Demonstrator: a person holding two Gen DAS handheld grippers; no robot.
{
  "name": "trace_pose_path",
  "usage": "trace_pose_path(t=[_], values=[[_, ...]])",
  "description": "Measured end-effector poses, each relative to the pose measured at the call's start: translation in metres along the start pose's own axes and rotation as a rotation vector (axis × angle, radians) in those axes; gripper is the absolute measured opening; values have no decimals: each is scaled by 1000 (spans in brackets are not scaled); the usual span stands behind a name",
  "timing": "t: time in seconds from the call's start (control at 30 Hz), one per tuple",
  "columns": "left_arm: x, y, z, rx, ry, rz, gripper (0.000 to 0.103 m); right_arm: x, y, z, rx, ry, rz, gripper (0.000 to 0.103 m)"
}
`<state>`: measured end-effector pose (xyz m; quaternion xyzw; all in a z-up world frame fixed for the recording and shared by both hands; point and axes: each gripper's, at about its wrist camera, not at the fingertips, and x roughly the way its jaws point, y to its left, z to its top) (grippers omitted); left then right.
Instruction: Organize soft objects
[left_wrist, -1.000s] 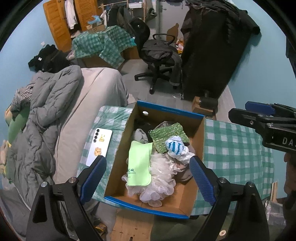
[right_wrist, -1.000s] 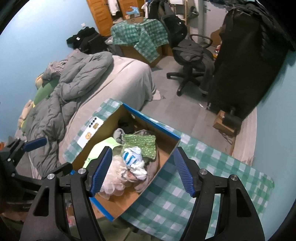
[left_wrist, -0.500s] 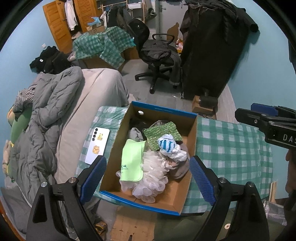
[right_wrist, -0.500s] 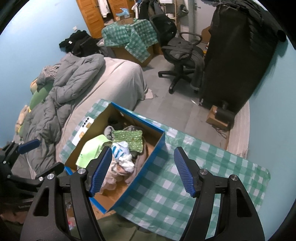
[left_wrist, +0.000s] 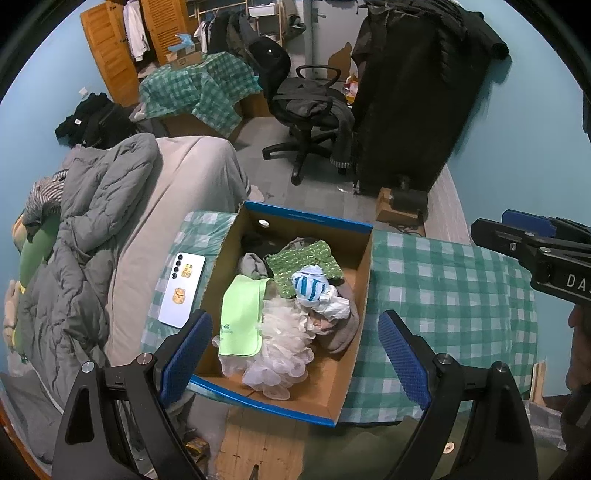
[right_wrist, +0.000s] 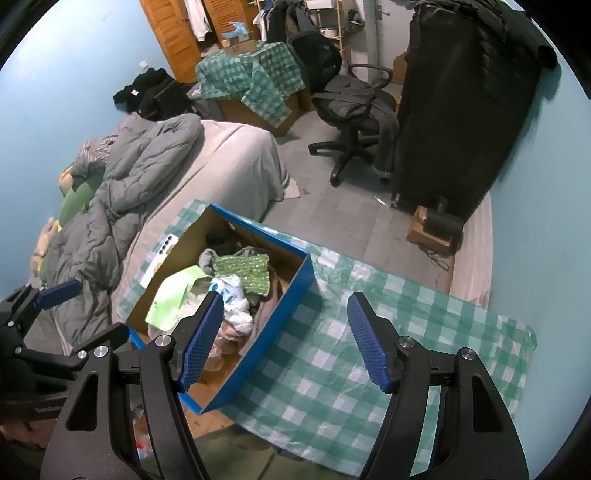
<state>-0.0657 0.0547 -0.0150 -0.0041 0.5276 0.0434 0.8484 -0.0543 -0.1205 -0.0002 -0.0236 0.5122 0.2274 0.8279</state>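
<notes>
A blue-edged cardboard box (left_wrist: 364, 295) (right_wrist: 291, 291) stands on a green checked tablecloth (left_wrist: 450, 291) (right_wrist: 332, 365). It holds soft things: a light green cloth (left_wrist: 242, 314) (right_wrist: 170, 295), a white mesh pouf (left_wrist: 280, 350), a green knitted piece (left_wrist: 306, 258) (right_wrist: 243, 267), a blue-and-white striped item (left_wrist: 308, 286) (right_wrist: 227, 288) and grey fabric (left_wrist: 253, 264). My left gripper (left_wrist: 295, 354) is open and empty, above the box's near end. My right gripper (right_wrist: 286, 332) is open and empty, above the box's right wall; it also shows at the right edge of the left wrist view (left_wrist: 532, 243).
A white phone (left_wrist: 183, 290) lies on the cloth left of the box. A bed with a grey duvet (left_wrist: 92, 221) is to the left. An office chair (left_wrist: 310, 110), a dark hanging cover (left_wrist: 417, 99) and a draped table (left_wrist: 199, 88) stand behind.
Both grippers have drawn back and up from the box, so it looks smaller and farther away. Both stay open and empty. The box contents have not moved.
</notes>
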Motion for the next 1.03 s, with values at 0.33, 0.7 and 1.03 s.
trace_pose_path(t=[0.33,0.7,1.03], values=[[2,-15,4,22,-1,-3,92,-3,-10,-3,17,3,-5,69],[3,-26,7,26,3,-6,92,-4,-12,-3,16,2,-4,69],[2,-33,6,44,4,4,92,-3,-10,-2,19,1,-5,69]])
